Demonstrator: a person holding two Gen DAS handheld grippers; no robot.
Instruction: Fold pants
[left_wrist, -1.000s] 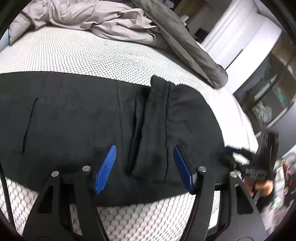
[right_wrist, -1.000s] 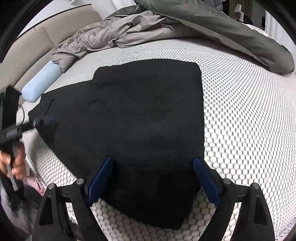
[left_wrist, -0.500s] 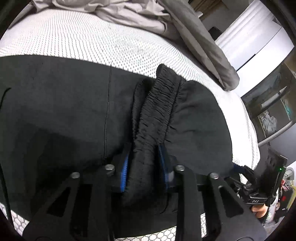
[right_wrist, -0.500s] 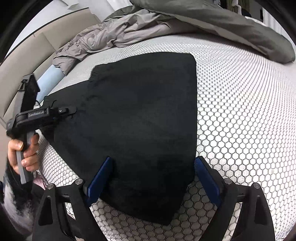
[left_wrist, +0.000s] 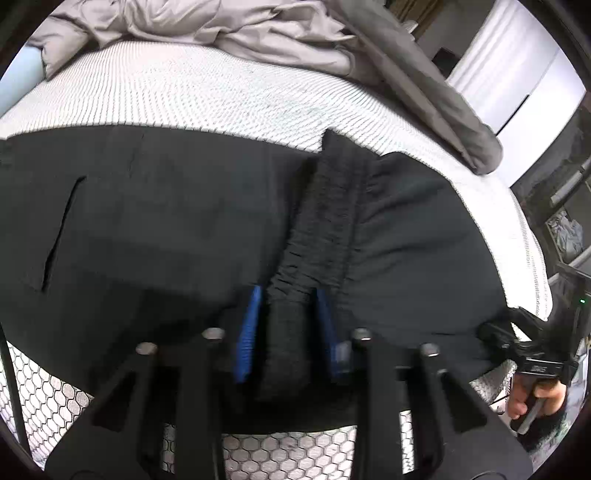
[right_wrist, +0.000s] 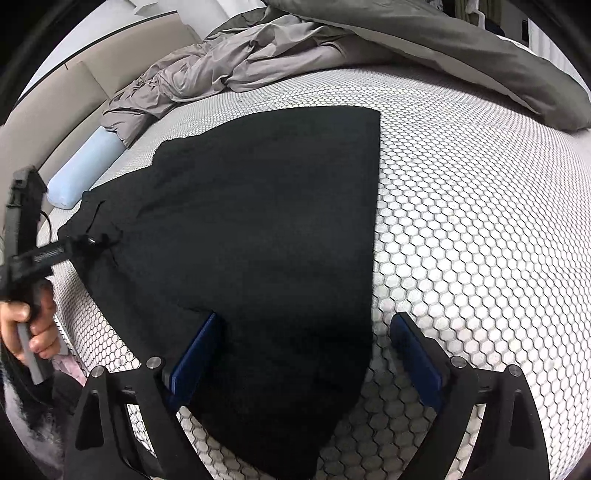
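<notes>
Black pants (left_wrist: 147, 221) lie spread on the bed, folded lengthwise. Their gathered elastic waistband (left_wrist: 325, 221) is bunched into a ridge. My left gripper (left_wrist: 288, 317) has that ridge between its blue pads (left_wrist: 247, 325); the jaws are opening, and the cloth still touches both pads. In the right wrist view, the pants (right_wrist: 277, 221) run from that left gripper (right_wrist: 88, 242) to the leg end near the camera. My right gripper (right_wrist: 306, 350) stands open over the leg end, one pad on the cloth, the other over bare mattress. It also shows at the left wrist view's right edge (left_wrist: 517, 343).
The mattress (right_wrist: 461, 221) has a white honeycomb cover. A rumpled grey duvet (right_wrist: 258, 55) lies at the far side and a pale blue bolster (right_wrist: 81, 173) at the headboard. A person's hand (right_wrist: 33, 328) grips the left tool. White cabinets (left_wrist: 517, 66) stand beyond the bed.
My left gripper went from wide open to closed around the waistband ridge, then drew back a little with the cloth between its pads. The right gripper stayed open and in place.
</notes>
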